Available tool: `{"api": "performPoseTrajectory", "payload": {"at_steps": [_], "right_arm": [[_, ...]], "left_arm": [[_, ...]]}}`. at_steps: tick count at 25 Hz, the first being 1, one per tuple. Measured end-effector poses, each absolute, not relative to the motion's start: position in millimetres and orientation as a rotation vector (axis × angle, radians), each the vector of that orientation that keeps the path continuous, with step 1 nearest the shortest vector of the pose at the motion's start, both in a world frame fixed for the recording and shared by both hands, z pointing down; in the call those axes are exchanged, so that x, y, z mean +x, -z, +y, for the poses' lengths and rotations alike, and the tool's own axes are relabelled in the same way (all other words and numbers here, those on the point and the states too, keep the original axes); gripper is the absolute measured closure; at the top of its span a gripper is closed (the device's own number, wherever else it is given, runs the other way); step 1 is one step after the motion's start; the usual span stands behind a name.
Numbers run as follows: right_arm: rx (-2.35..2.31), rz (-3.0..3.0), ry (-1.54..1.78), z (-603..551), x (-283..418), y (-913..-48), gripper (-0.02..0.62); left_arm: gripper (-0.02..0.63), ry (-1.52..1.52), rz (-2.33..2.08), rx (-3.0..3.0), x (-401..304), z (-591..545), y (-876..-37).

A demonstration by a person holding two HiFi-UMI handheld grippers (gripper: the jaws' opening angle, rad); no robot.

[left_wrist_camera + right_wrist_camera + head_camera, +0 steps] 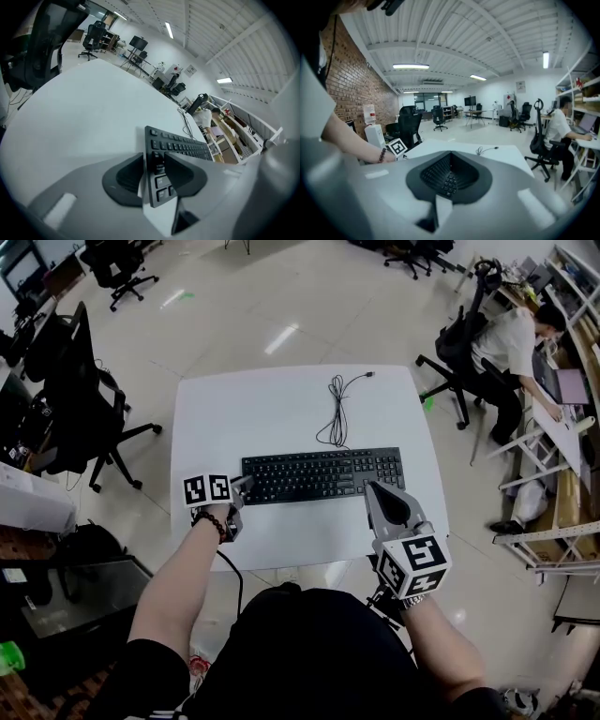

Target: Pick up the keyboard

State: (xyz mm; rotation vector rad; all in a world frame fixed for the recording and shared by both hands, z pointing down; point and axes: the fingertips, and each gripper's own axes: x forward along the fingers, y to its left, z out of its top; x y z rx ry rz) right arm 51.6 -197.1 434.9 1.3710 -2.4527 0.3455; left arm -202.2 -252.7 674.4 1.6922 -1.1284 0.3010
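Note:
A black keyboard [323, 474] lies flat across the middle of a white table [291, 395], its black cable [335, 411] looping toward the far edge. My left gripper [246, 489] is at the keyboard's left end. In the left gripper view that gripper [153, 157] stands open, with the end of the keyboard [180, 146] between its jaws and a gap showing at the left pad. My right gripper [379, 493] sits at the keyboard's right front corner, shut with nothing held. The right gripper view shows the keys [443, 176] just beyond its closed tips [450, 155].
A black office chair [80, 399] stands left of the table. On the right, a person [511, 352] sits on another chair at a cluttered bench. The table's near edge [309, 563] runs just in front of both grippers.

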Motion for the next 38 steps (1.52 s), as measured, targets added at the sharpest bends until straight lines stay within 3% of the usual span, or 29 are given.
{"api": "performPoseTrajectory", "payload": {"at_steps": [12,22,26,38], "right_arm": [[1.397,-2.433,-0.487,-208.8,49.9,-453.3,0.592],[1.401,-2.36,-0.963,-206.7,60.6,-515.7,0.587],[1.424,-2.301,-1.226,-202.9,67.7,-550.2,0.475],[1.508,-2.142,-1.896,-205.3,80.0,-623.2,0.388]], "left_arm": [[0.512,-0.238,-1.084,1.673,-203.1,-247.3,-660.8],[0.531,-0.216,-1.071,1.727,-198.1,-242.6,-605.8],[0.534,-0.209,-1.054,1.738,-194.3,-241.8,-588.6],[0.538,-0.217,-1.052,1.758,-189.0,-243.6,-565.5]]}}
